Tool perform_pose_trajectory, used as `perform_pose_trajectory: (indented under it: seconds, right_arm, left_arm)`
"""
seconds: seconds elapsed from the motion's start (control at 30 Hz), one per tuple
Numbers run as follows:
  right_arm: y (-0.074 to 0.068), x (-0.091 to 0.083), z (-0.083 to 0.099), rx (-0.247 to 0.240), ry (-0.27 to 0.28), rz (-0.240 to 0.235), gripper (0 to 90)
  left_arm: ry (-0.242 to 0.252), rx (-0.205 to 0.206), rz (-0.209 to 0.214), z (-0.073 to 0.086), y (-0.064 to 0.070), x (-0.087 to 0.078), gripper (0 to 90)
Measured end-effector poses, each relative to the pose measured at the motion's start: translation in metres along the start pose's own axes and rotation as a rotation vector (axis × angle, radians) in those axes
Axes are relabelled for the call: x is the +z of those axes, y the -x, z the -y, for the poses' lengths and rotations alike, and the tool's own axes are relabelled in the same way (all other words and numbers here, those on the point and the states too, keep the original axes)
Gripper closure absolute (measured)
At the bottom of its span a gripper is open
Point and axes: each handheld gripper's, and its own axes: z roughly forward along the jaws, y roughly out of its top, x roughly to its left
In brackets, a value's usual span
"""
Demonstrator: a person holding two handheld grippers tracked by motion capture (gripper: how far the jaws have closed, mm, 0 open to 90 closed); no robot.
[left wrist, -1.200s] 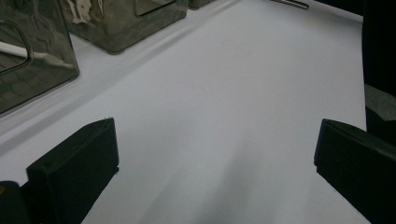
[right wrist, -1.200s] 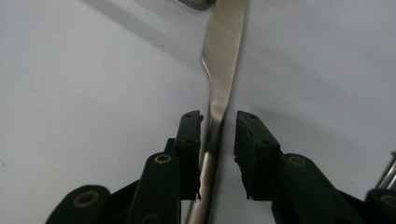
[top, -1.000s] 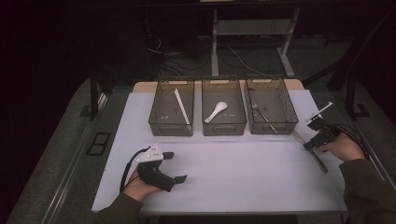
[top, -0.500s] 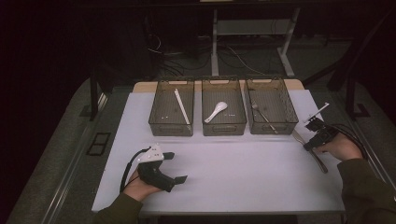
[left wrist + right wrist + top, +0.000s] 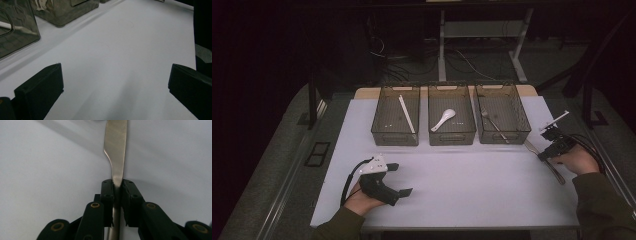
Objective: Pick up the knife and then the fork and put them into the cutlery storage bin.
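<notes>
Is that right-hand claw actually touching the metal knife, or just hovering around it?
Touching. In the right gripper view the right gripper has both black jaws pressed flat against the knife, one on each side, with no gap; the blade sticks out beyond them over the white table.

Room dim, table (image 5: 472, 185) lit from above; soft shadows under bins (faint glare on walls); near jaws blurred.

The counter (image 5: 462, 195) is plain white with no pattern. The three bins (image 5: 451, 136) at 12 o'clock are smoky grey and see-through. The spoon (image 5: 443, 120) in the middle bin is white. The knife (image 5: 115, 152) is bare silver steel. The right gripper (image 5: 117, 187) is black with brass-coloured pins. The left gripper (image 5: 399, 179) at 7 o'clock is black with a white top.
</notes>
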Motion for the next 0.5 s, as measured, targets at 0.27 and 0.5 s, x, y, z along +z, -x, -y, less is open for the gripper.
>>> perform_pose_trajectory:
  seconds: [0.27,0.5]
  right_arm:
    - [0.0037,-0.0013,0.0025,0.012,0.017,-0.013,79.6]
    - [0.0089,-0.0039,0.0072,0.028,0.014,0.001,79.5]
  left_arm:
    - [0.000,-0.002,0.001,0.0002,-0.0003,0.0000,0.0]
    - [0.000,-0.002,0.001,0.0002,-0.0001,0.0000,0.0]
